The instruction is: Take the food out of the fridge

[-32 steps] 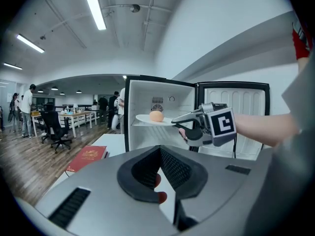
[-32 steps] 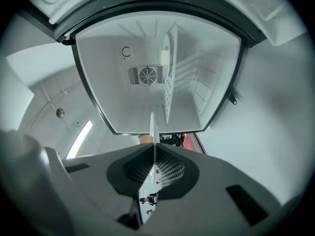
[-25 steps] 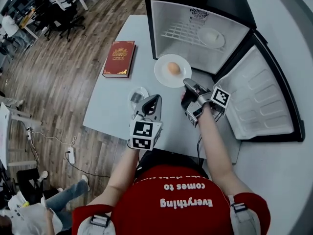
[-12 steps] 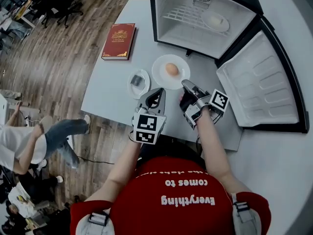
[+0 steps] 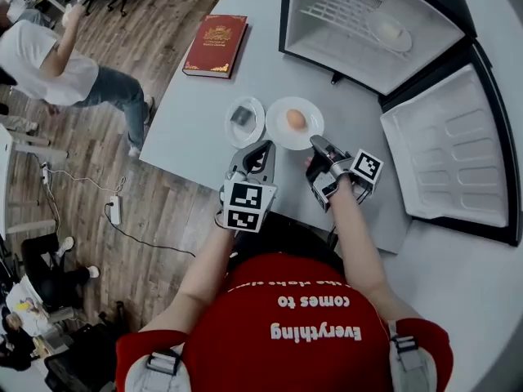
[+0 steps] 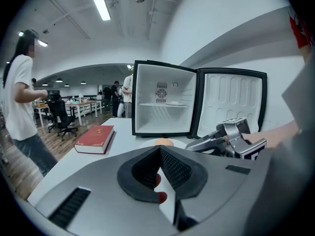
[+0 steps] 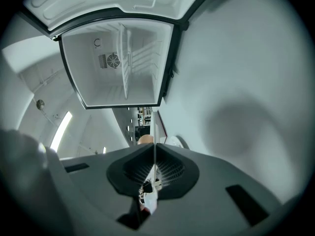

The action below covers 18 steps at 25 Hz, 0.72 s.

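The small fridge (image 5: pixel 368 19) stands open at the far end of the grey table (image 5: pixel 188 129). On its wire shelf sits a white plate with a pale piece of food (image 5: pixel 391 31). On the table in front of it, a white plate (image 5: pixel 282 133) carries a brown egg-shaped food (image 5: pixel 296 119). My right gripper (image 5: pixel 317 145) is shut and empty, its tip at that plate's near right edge. My left gripper (image 5: pixel 263 149) is shut too, just short of the plate and a saucer (image 5: pixel 244 118). The left gripper view shows its jaws (image 6: pixel 160 149) meeting, with the food (image 6: pixel 164 142) beyond. The right gripper view shows shut jaws (image 7: pixel 154 145) under the fridge (image 7: pixel 118 63).
A red book (image 5: pixel 216 45) lies at the table's far left. The saucer holds a small dark item. The fridge door (image 5: pixel 449 158) hangs open to the right. A person in a white top (image 5: pixel 57 60) stands on the wooden floor at left.
Both grippers have sunk and drawn back toward the table's near edge; the left one has left the saucer's side. A person has walked along the floor at left.
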Each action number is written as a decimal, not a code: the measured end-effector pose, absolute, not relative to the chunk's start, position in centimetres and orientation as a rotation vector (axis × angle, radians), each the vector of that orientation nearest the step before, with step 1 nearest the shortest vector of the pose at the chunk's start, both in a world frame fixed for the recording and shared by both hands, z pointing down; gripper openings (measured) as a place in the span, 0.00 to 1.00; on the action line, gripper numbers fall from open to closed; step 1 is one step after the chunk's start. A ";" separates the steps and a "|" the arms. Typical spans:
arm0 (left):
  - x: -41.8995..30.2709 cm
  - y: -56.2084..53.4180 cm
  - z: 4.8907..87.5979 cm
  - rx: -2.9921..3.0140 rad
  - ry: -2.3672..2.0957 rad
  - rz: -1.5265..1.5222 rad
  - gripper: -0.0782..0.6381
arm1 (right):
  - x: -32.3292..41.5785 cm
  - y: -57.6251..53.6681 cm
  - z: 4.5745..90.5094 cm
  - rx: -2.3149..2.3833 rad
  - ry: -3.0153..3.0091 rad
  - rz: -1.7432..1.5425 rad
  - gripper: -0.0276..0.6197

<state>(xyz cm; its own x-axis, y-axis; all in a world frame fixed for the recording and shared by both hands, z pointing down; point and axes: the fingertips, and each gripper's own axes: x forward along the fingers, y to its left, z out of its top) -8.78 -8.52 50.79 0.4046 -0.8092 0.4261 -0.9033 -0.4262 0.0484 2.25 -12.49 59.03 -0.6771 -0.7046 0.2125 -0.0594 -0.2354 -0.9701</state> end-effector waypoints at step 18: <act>-10.0 -12.0 53.4 2.311 -1.481 0.502 0.11 | 2.3 -14.3 69.1 -1.197 1.586 -2.126 0.08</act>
<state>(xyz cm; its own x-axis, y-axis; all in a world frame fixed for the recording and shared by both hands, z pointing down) -9.98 -12.00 53.42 0.3911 -0.7905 0.4713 -0.9142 -0.3927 0.0998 2.29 -14.29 69.14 -0.6398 -0.6097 0.4680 -0.2749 -0.3871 -0.8801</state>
